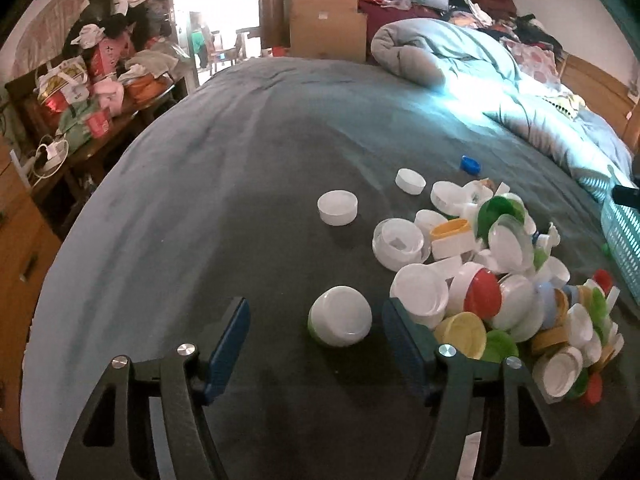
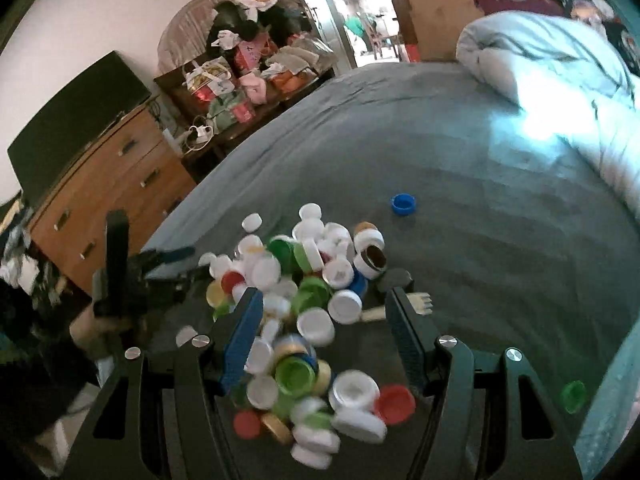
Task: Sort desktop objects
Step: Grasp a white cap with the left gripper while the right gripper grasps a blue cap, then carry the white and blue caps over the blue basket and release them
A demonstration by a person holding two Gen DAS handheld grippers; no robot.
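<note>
Surface: grey-green bedspread (image 1: 224, 168) over a bed, in a cluttered bedroom with a wooden dresser (image 2: 116, 184) at far left.
Left gripper (image 1: 314, 346): jaws wide apart, nothing gripped, pointing down at the bedspread.
White-and-green cap (image 1: 340, 316): lies tilted on the cloth between the left gripper's blue pads (image 1: 228, 344), closer to the right one, touching neither.
Loose white cap (image 1: 338, 207): alone, farther off than the tilted cap.
Cap pile (image 1: 500, 276): white, green, yellow and red caps heaped just right of the left gripper.
Right gripper (image 2: 324, 330): jaws partly open above the blurred pile, holding nothing.
Blue cap (image 2: 403, 204): apart from the pile, on its far side.
Basket (image 1: 624, 248): turquoise mesh, at the right edge.
</note>
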